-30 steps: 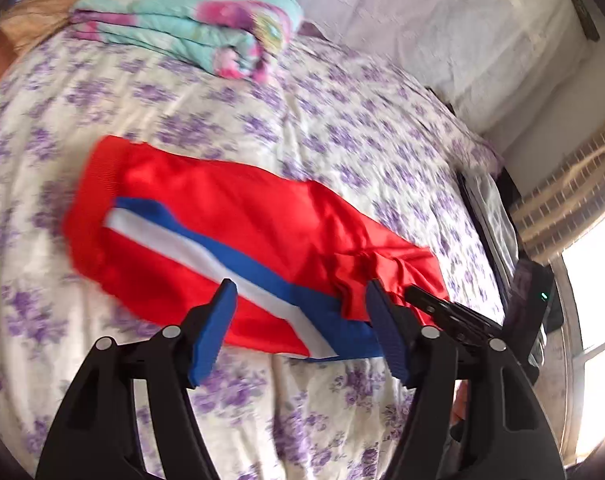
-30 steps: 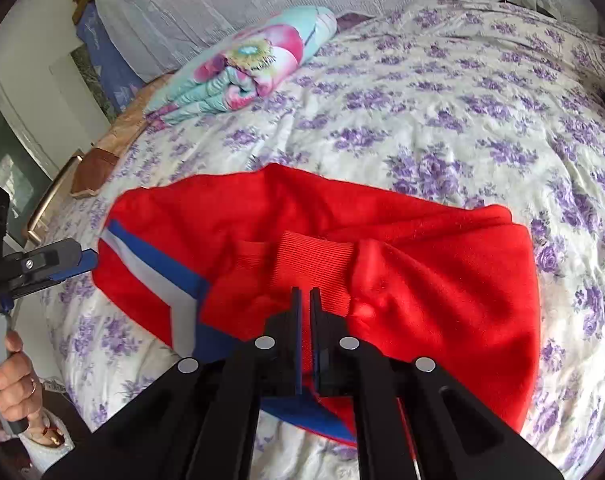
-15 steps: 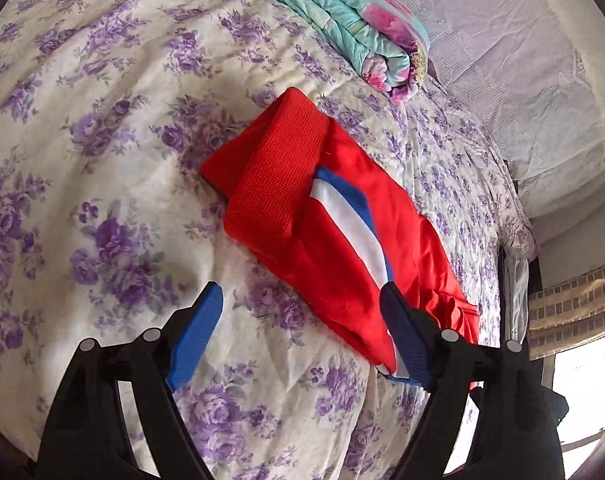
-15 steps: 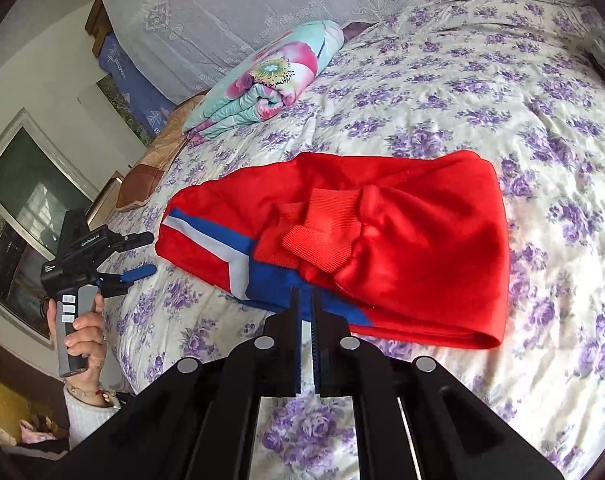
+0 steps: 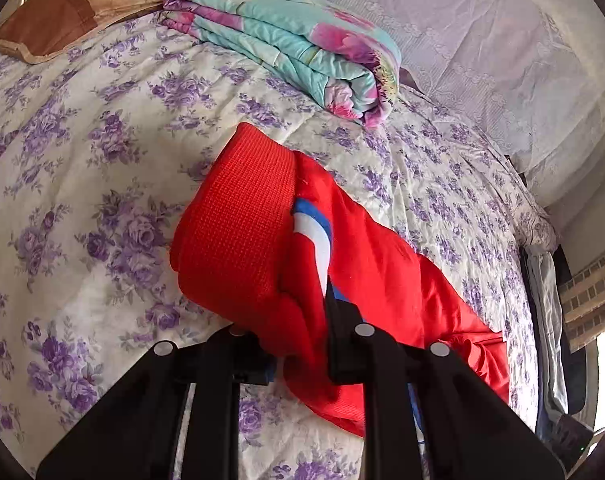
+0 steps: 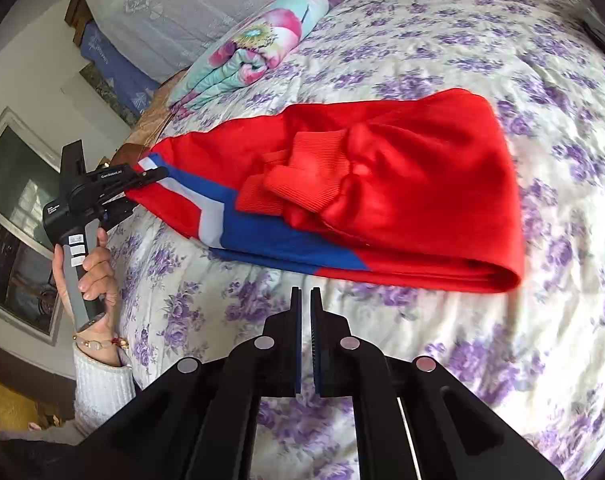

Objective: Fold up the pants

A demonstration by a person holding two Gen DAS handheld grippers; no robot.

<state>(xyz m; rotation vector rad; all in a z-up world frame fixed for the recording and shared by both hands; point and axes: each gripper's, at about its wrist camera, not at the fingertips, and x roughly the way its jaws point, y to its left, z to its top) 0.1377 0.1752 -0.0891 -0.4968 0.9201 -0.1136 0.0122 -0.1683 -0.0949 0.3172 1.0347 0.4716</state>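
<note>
We see a wide bed under a cream bedspread printed with purple flowers (image 6: 442, 40), a folded turquoise-and-pink floral quilt (image 5: 294, 48) resting near its head. Across the middle lie the red pants with a blue-and-white side stripe (image 6: 402, 200), folded over, ribbed cuffs on top. Our left gripper (image 5: 302, 312) pinches the ribbed waistband end. Our right gripper (image 6: 305, 304) hovers just short of the pants, fingers pressed nearly together, holding nothing.

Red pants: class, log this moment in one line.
left hand-held gripper: shut on red pants waistband end | right hand-held gripper: shut, empty | pants: half-folded on bed
</note>
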